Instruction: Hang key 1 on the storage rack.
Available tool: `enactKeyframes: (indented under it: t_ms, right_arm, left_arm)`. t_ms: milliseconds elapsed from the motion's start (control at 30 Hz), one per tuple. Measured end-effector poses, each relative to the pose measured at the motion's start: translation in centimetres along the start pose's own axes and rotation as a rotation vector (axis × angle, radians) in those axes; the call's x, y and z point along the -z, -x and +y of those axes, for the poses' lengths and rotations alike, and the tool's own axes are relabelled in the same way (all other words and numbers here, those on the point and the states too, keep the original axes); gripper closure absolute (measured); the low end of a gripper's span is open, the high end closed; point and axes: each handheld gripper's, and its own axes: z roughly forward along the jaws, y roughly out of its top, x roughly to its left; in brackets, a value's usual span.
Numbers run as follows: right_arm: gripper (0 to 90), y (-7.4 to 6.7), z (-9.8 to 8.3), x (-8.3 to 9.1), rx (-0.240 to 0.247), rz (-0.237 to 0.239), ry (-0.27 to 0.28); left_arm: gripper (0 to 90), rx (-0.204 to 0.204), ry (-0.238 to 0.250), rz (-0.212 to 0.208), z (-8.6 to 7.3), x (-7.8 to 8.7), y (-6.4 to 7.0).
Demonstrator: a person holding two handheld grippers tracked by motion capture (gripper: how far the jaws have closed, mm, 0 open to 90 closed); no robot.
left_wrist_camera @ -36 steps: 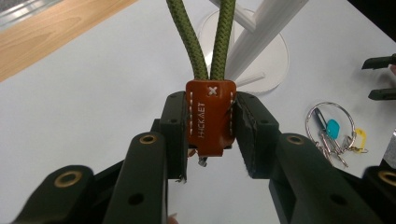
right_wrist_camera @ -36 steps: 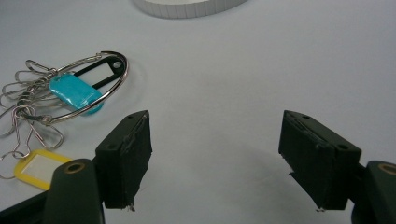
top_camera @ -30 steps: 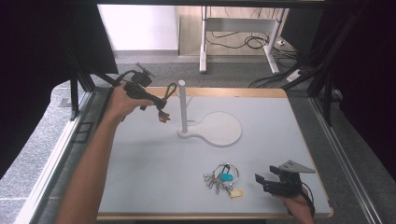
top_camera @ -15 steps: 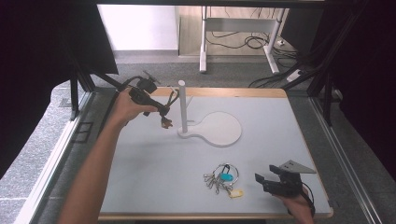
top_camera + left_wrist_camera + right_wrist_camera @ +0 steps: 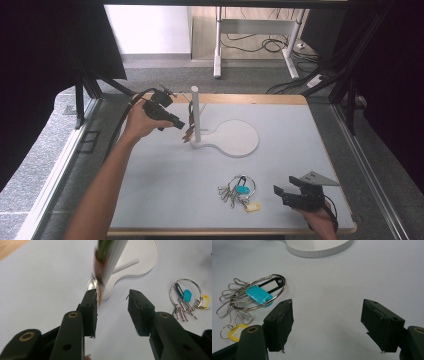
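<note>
While the left gripper [image 5: 181, 125] gaped empty beside the white post [image 5: 195, 112], the key ring [image 5: 239, 189] lay near the table's [image 5: 165, 190] front edge; the right gripper [image 5: 278, 192] stood wide open, empty.

Even bright light, blurred near post [image 5: 110, 257]

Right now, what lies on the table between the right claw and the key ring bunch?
Nothing: in the high view only bare grey table separates the right claw from the key ring bunch. The right gripper view shows the same, with the claw open.
</note>
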Motion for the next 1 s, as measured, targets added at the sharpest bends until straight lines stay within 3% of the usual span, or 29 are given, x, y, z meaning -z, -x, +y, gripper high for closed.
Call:
enactKeyframes:
  t_ms: [133, 333, 367, 467, 500, 700, 1000]
  right_arm:
    - [26.4, 0.0, 0.1, 0.1, 0.003, 0.001, 0.003]
    - [26.2, -0.3, 0.4, 0.5, 0.021, 0.018, 0.034]
    - [25.9, -0.4, 0.5, 0.7, 0.019, 0.027, 0.04]
    - [26.8, -0.5, 0.7, 0.9, 0.006, 0.036, 0.045]
    - [28.1, -0.6, 0.8, 1.0, 0.012, 0.042, 0.051]
    - [29.2, -1.0, 1.0, 1.0, 0.044, 0.053, 0.047]
    - [29.7, -1.7, 0.9, 0.5, 0.108, 0.061, 0.021]
  left_arm:
    - [53.5, -0.011, 0.023, 0.024, -1.1, 0.4, 0.7]
    - [47.4, -0.014, 0.082, 0.012, -3.6, 1.2, 2.3]
    - [47.0, -0.022, 0.097, 0.012, -4.4, 1.4, 3.0]
    - [45.7, -0.033, 0.103, 0.009, -5.1, 1.6, 3.8]
    - [45.6, -0.047, 0.109, 0.008, -5.8, 1.7, 4.6]
    - [44.6, -0.061, 0.124, 0.004, -7.8, 1.6, 6.0]
    - [43.7, -0.018, 0.141, 0.002, -12.3, 0.0, 7.1]
